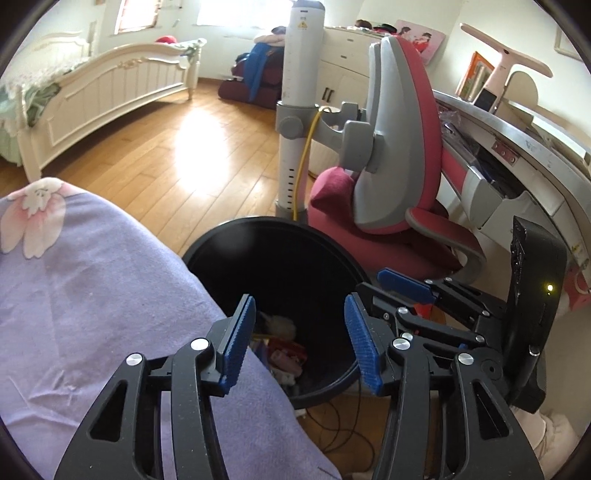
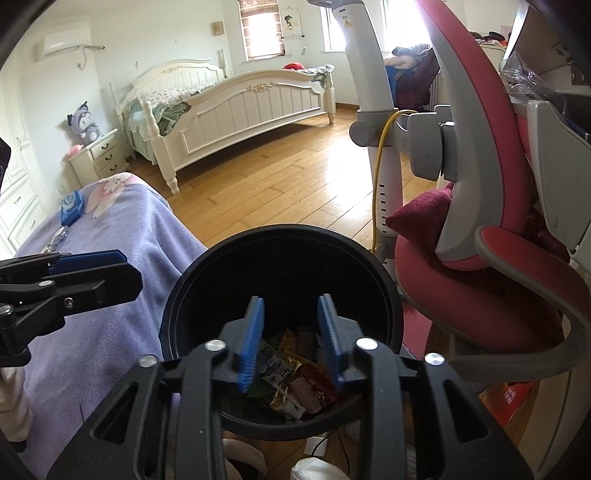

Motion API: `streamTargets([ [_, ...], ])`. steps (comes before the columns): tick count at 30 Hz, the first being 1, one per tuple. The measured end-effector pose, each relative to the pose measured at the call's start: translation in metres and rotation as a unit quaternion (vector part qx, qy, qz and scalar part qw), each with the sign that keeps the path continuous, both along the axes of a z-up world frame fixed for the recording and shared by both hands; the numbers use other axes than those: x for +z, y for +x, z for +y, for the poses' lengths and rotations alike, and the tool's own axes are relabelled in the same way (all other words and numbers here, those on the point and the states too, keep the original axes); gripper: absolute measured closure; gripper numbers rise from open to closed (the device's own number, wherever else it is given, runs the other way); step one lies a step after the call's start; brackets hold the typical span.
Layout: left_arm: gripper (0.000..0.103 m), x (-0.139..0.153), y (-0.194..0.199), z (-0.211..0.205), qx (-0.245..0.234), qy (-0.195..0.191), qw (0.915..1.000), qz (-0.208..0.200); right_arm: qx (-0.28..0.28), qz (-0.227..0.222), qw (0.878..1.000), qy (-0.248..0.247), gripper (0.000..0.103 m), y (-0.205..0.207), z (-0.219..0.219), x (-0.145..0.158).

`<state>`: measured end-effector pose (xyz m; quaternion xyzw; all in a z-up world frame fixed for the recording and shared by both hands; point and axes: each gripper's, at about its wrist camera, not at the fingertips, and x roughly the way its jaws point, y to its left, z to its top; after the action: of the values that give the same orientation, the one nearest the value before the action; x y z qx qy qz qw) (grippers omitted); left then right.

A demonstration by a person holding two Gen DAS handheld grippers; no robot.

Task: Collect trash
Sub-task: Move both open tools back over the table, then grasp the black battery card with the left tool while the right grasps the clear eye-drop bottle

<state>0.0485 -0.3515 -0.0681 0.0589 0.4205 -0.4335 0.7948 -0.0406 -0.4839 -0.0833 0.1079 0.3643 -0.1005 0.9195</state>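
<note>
- I am holding both the left hand-held gripper (image 1: pixel 300 338) and right hand-held gripper (image 2: pixel 291 341) apart and empty over the round black plastic bin (image 2: pixel 192 291)
- Crumpled colourful wrappers (image 2: pixel 295 380) are lying inside; more litter is waiting on the lilac blanket (image 2: pixel 122 236), and I am risking tipping the bin

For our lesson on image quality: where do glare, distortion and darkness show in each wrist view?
Left wrist view: a window glare patch whitens the wooden floor; fisheye bends the desk edge; the black bin interior is nearly featureless. Right wrist view: the window is blown out; the bed curves; wrappers in the bin stay readable.
</note>
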Motion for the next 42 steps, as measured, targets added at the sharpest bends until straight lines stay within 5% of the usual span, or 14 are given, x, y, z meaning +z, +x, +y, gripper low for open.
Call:
streamTargets([
  [4,0.050,0.007,0.001,0.014,0.016,0.000,0.9998,-0.008,0.005,-0.004,1.000,0.003,0.047,-0.001,0.006,0.003],
  [6,0.037,0.010,0.002,0.025,0.032,0.000,0.9993,-0.018,0.010,-0.005,1.000,0.002,0.041,0.000,0.010,0.006],
  [8,0.026,0.015,0.004,0.039,0.055,0.000,0.9979,-0.033,0.017,-0.007,1.000,0.003,0.040,0.001,0.014,0.009],
  [14,0.026,0.018,0.020,0.086,0.116,0.012,0.9924,-0.041,0.036,-0.010,0.999,-0.003,0.040,0.009,0.032,0.017],
  [21,0.015,0.023,0.040,0.154,0.195,0.038,0.9780,-0.063,0.073,-0.013,0.997,-0.013,0.040,0.024,0.064,0.031],
  [23,0.012,0.023,0.048,0.176,0.219,0.046,0.9725,-0.064,0.087,-0.014,0.996,-0.016,0.027,0.031,0.075,0.036],
  [26,0.010,0.023,0.058,0.208,0.244,0.053,0.9661,-0.064,0.110,-0.021,0.994,-0.015,0.026,0.040,0.092,0.044],
  [33,0.010,0.012,0.082,0.258,0.263,0.102,0.9575,-0.061,0.167,-0.022,0.986,-0.013,0.026,0.069,0.139,0.056],
  [42,0.010,-0.002,0.099,0.266,0.219,0.136,0.9649,-0.052,0.233,-0.009,0.972,-0.015,0.026,0.112,0.197,0.061],
])
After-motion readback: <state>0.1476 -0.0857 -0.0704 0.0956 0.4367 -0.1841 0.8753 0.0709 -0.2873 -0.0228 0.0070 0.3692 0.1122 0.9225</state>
